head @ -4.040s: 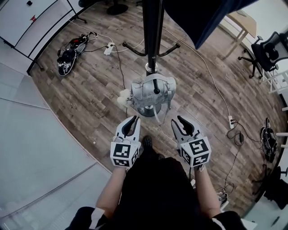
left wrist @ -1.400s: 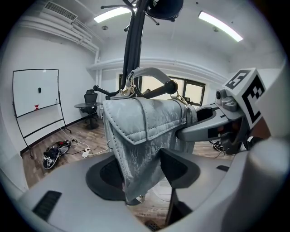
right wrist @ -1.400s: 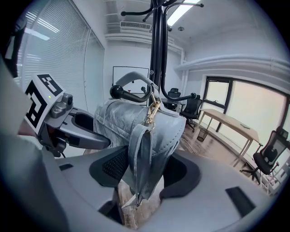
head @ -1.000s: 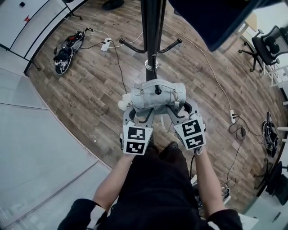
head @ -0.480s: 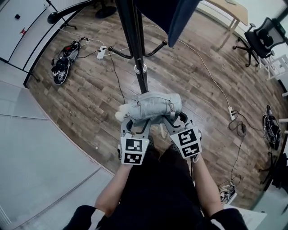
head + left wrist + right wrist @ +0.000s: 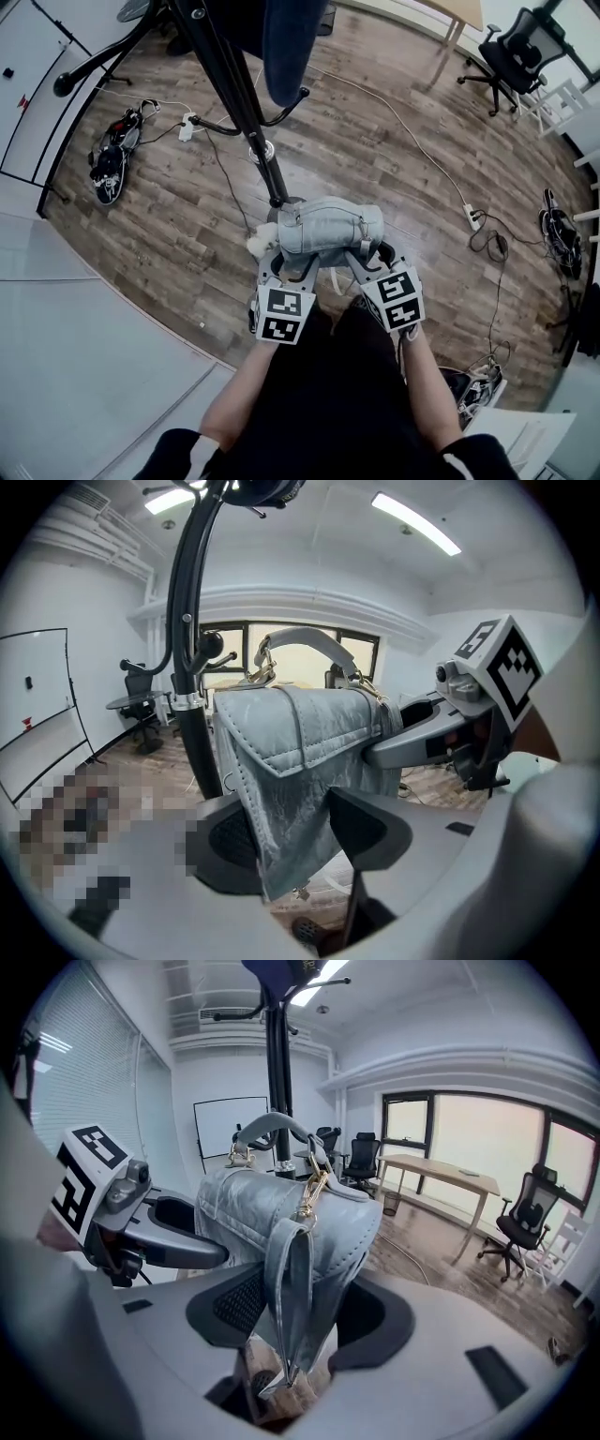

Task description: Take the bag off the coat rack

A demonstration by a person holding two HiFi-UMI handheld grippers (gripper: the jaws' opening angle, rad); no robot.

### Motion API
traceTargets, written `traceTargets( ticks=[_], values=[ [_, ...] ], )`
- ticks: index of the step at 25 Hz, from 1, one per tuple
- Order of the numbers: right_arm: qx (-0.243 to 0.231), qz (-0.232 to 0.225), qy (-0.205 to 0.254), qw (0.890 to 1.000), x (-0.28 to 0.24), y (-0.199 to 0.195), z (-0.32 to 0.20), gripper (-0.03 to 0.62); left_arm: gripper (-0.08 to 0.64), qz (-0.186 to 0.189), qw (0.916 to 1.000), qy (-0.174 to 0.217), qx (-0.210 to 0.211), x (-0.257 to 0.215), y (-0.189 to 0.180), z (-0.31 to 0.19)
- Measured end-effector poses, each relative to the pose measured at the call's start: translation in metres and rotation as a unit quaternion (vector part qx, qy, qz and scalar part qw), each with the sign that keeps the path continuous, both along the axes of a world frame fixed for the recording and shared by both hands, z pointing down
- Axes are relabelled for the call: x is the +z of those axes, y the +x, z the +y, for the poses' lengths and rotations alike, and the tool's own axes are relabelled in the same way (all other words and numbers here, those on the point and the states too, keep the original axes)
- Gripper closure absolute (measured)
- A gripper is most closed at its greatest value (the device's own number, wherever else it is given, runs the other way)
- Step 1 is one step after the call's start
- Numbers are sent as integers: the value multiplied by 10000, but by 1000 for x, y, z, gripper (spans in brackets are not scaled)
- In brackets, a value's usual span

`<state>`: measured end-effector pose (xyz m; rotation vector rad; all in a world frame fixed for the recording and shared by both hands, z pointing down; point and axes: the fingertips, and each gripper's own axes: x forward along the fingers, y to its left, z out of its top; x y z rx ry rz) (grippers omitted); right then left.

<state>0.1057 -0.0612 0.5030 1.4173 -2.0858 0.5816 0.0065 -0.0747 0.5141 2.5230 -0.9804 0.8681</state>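
Head view: a grey bag (image 6: 328,228) hangs over the wood floor (image 6: 422,187), just beside the pole of the coat rack (image 6: 234,89). The left gripper (image 6: 274,262) and right gripper (image 6: 367,258) are at its two ends.

Left gripper view: the jaws are closed on one end of the bag (image 6: 291,761).

Right gripper view: the jaws clamp the other end. The handle (image 6: 272,1124) arches upright.

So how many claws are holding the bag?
2. The left claw pinches the bag at its left end; the right claw pinches its right end.
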Motion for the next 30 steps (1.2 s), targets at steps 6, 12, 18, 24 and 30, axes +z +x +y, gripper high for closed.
traceTargets(
  ticks=[6, 12, 18, 24, 30],
  values=[
    [530, -59, -180, 9984, 11, 25, 13, 371, 328, 17, 9981, -263, 551, 11, 27, 4],
    [964, -51, -320, 9948, 19, 43, 30, 373, 334, 56, 9939, -473, 990, 20, 47, 12],
    [1229, -121, -319, 9918, 23, 48, 40, 380, 337, -6, 9913, -480, 1226, 23, 53, 16],
    [1235, -155, -363, 9916, 24, 42, 37, 385, 337, -24, 9914, -511, 1204, 24, 47, 13],
    [1178, -161, -419, 9920, 26, 40, 38, 394, 337, -36, 9916, -571, 1162, 26, 44, 16]
  ],
)
